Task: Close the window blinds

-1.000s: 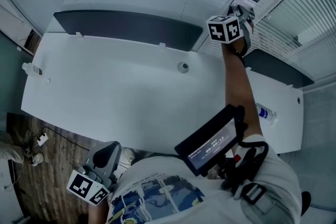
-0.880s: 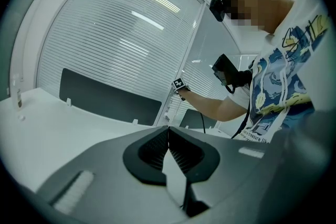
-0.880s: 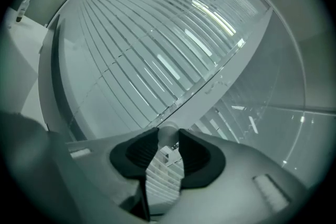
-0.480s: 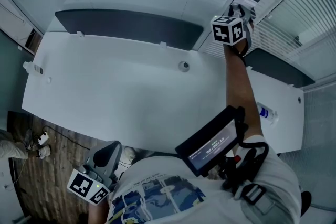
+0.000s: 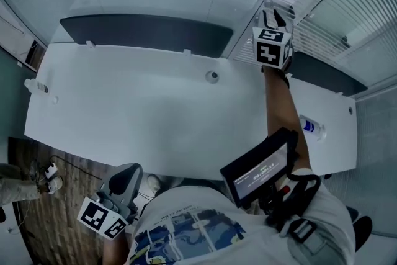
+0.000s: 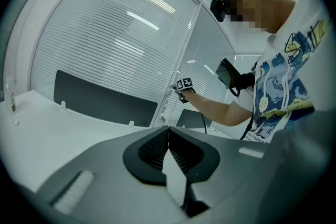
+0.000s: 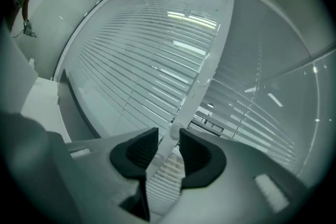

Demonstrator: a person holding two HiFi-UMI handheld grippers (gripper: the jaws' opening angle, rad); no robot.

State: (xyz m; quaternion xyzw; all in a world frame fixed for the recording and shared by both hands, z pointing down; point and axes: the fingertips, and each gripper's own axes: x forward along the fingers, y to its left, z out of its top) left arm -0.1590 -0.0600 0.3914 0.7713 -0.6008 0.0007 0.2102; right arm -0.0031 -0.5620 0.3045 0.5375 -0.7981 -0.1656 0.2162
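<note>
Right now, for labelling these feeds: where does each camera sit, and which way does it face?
Head view: on the head, steeply down at the desk; left hand-held gripper, right hand-held gripper, right arm show.
Left gripper view: low beside the desk, facing the blinds; shut jaws, torso show.
Right gripper view: at the blinds, its jaws round the wand.
Shared: head and left gripper views show the right arm.

Two hand-held grippers [image 6: 168, 132] [image 7: 168, 137], two bottles [image 5: 35, 87] [image 5: 312, 128]

You've got a white counter [image 5: 124, 115]: round grommet [image 5: 212, 76] near the back, dark panel [image 5: 142, 34] behind, blue-labelled bottle [image 5: 312, 128] lying at the right end, small bottle [image 5: 34, 87] at the left edge.
</note>
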